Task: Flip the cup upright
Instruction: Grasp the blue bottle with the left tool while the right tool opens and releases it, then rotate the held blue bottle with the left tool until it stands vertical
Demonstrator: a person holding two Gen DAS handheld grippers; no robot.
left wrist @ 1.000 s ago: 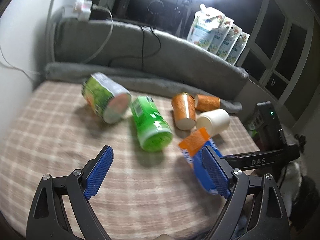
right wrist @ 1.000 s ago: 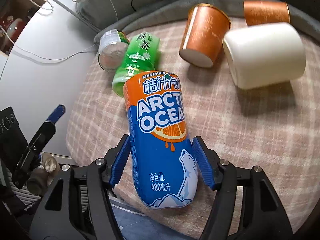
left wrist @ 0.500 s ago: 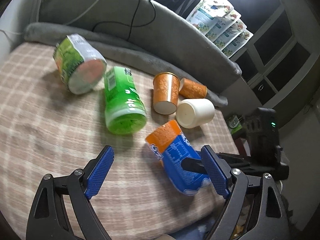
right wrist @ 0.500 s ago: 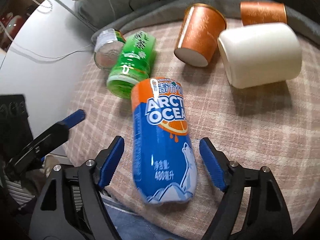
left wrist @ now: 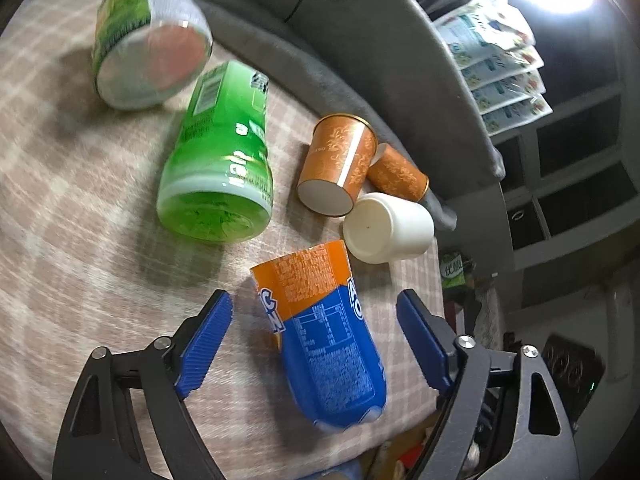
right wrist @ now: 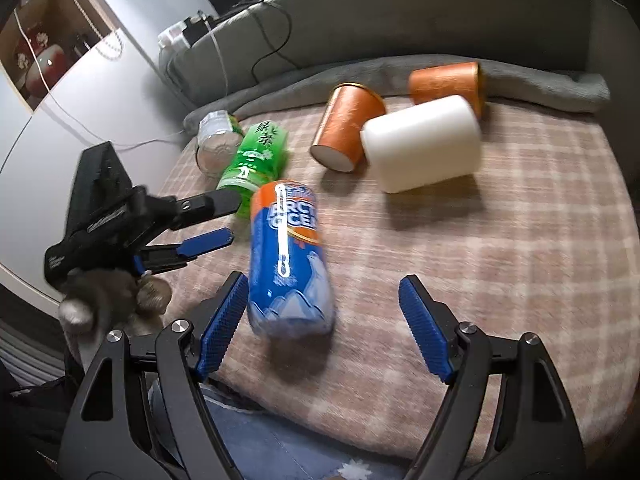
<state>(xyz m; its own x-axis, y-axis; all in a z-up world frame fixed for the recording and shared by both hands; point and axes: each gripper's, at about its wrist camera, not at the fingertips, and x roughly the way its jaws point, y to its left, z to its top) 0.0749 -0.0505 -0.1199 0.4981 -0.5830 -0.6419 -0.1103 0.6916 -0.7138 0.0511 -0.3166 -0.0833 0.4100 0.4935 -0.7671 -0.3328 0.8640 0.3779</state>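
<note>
A white cup (left wrist: 390,228) (right wrist: 424,144) lies on its side on the plaid cloth, next to two orange paper cups (left wrist: 340,168) (right wrist: 348,128), one behind the other (left wrist: 398,172) (right wrist: 446,80), also on their sides. A blue and orange Arctic Ocean bottle (left wrist: 324,332) (right wrist: 286,256) lies flat near the front edge. My left gripper (left wrist: 312,340) is open with its blue pads on either side of the bottle. My right gripper (right wrist: 322,328) is open and empty, just behind the bottle's base. The left gripper also shows in the right wrist view (right wrist: 204,220).
A green bottle (left wrist: 220,172) (right wrist: 256,156) and a green-labelled jar (left wrist: 148,40) (right wrist: 214,140) lie on their sides at the left. A grey padded bolster (left wrist: 360,60) (right wrist: 400,12) rims the back. The cloth's front edge (right wrist: 360,432) drops off close to the grippers.
My right gripper opened, let go of the Arctic Ocean bottle and drew back; the bottle now lies flat. My left gripper moved in and now straddles the bottle.
</note>
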